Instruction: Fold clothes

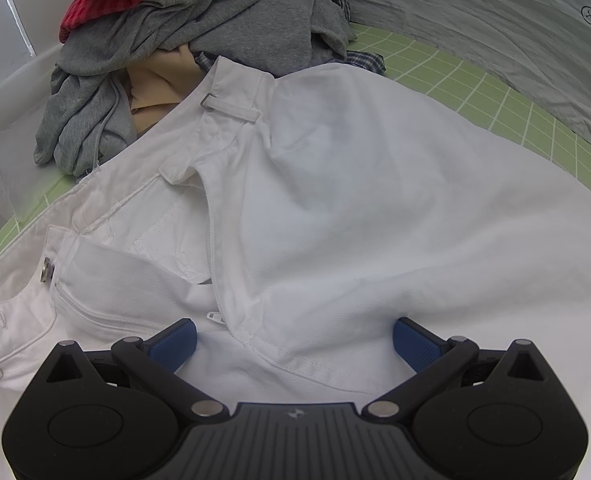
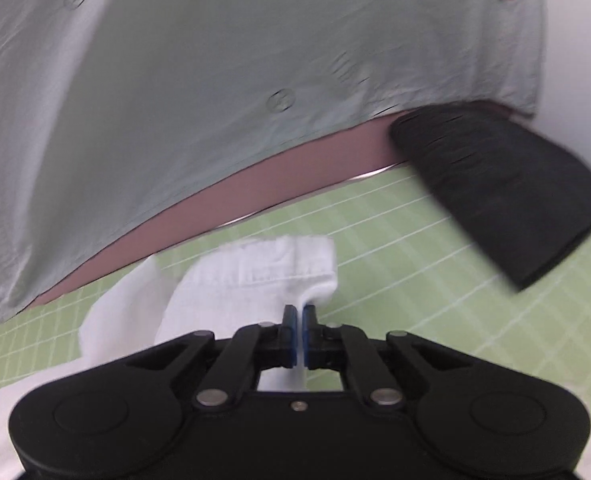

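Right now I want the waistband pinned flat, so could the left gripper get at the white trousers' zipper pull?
Probably yes: the left gripper hangs open right over the white trousers, the zipper pull uncovered beside its fingertip.

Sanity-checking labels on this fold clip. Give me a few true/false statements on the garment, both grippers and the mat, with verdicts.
1. The right gripper is shut on the white trousers. True: white cloth sits pinched between its blue pads.
2. The left gripper is clamped on the waistband. False: its jaws stand wide open over the fly area, gripping nothing.
3. The trousers' zip is done up. False: the fly lies open, with the metal button unfastened.
4. A pile of grey and red clothes lies beyond the waistband. True.
5. The cutting mat is blue. False: it is green with a white grid.
6. A folded black item lies on the mat. True.
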`<state>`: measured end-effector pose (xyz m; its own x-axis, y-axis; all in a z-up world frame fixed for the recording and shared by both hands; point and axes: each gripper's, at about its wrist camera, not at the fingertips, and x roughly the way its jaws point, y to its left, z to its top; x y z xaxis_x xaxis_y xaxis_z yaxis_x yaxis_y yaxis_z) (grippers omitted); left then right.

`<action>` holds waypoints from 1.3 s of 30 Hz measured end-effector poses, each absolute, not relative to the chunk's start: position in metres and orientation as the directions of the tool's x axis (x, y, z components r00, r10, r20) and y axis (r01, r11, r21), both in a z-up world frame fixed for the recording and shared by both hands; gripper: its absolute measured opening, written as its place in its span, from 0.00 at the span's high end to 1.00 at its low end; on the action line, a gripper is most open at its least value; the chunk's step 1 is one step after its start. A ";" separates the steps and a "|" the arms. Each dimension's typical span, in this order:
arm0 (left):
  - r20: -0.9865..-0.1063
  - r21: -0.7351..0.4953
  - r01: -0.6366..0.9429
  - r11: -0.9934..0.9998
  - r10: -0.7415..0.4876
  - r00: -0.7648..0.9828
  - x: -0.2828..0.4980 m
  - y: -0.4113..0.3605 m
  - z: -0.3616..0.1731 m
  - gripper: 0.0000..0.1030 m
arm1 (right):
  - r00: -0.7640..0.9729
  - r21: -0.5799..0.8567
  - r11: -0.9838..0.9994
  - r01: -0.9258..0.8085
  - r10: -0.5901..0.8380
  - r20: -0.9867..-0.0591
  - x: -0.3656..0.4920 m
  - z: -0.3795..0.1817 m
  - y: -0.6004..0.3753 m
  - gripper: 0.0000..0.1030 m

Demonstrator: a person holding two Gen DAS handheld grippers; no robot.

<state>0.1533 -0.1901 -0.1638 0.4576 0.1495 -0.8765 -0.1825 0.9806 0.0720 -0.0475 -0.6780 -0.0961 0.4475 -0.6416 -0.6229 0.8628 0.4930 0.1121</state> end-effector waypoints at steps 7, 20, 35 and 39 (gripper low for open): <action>-0.896 0.075 -0.175 0.982 0.143 0.419 0.161 -0.189 -0.162 0.00 | 0.094 -0.186 0.343 0.921 -0.658 -0.747 -0.127 -0.132 -0.682 0.94; -0.867 0.083 -0.105 0.991 0.124 0.482 0.232 -0.209 -0.129 0.00 | 0.332 -0.067 0.497 0.865 -0.668 -0.666 -0.046 -0.093 -0.704 0.24; -0.832 -0.002 -0.216 0.976 0.118 0.542 0.301 -0.194 -0.156 0.54 | 0.432 0.098 0.588 0.803 -0.461 -0.775 0.031 -0.144 -0.751 0.94; -0.803 -0.049 -0.202 0.978 0.082 0.591 0.301 -0.191 -0.146 0.96 | 0.449 0.070 0.604 0.794 -0.506 -0.737 0.034 -0.139 -0.751 0.95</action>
